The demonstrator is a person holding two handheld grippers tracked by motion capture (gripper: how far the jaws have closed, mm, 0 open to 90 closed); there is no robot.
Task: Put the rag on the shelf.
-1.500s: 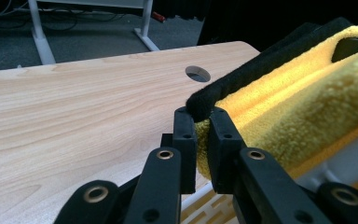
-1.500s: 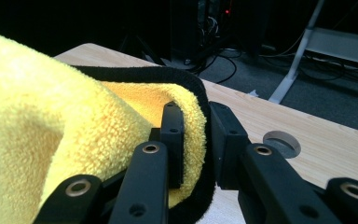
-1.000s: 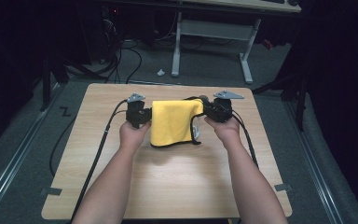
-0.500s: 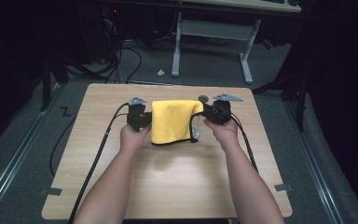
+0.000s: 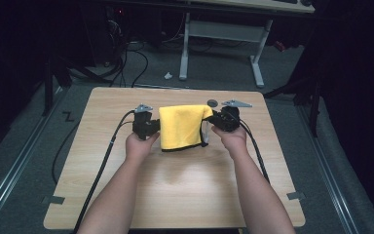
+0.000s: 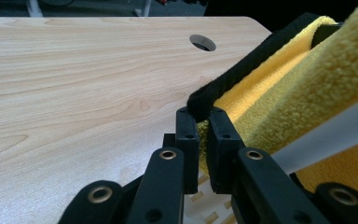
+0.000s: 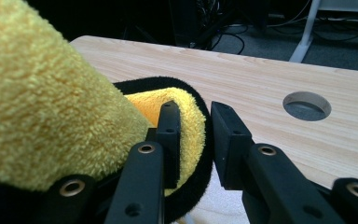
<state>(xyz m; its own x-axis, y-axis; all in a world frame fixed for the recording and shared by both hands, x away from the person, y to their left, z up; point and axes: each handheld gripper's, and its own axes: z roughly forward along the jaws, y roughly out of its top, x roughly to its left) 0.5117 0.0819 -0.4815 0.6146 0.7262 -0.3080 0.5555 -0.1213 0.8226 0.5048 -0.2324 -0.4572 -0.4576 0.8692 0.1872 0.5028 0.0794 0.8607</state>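
A yellow cloth point(image 5: 182, 127) with a black hem is stretched between my two grippers, just above the wooden table point(image 5: 175, 195). My left gripper point(image 5: 155, 127) is at its left edge. In the left gripper view the left gripper point(image 6: 203, 116) is shut on the hem of the cloth point(image 6: 307, 79). My right gripper point(image 5: 210, 123) is at the cloth's right edge. Its jaws have just been opening. In the right gripper view a folded corner of the cloth point(image 7: 42, 107) still lies between the jaws of the right gripper point(image 7: 196, 112), against one pad and apart from the other.
A round hole point(image 5: 213, 102) is cut in the table just behind the cloth, also visible as a hole point(image 7: 306, 105) beyond the right jaws. A white tag point(image 5: 205, 132) hangs at the cloth's right side. Cables trail from both grippers toward the front edge. A desk frame point(image 5: 219, 34) stands beyond the table.
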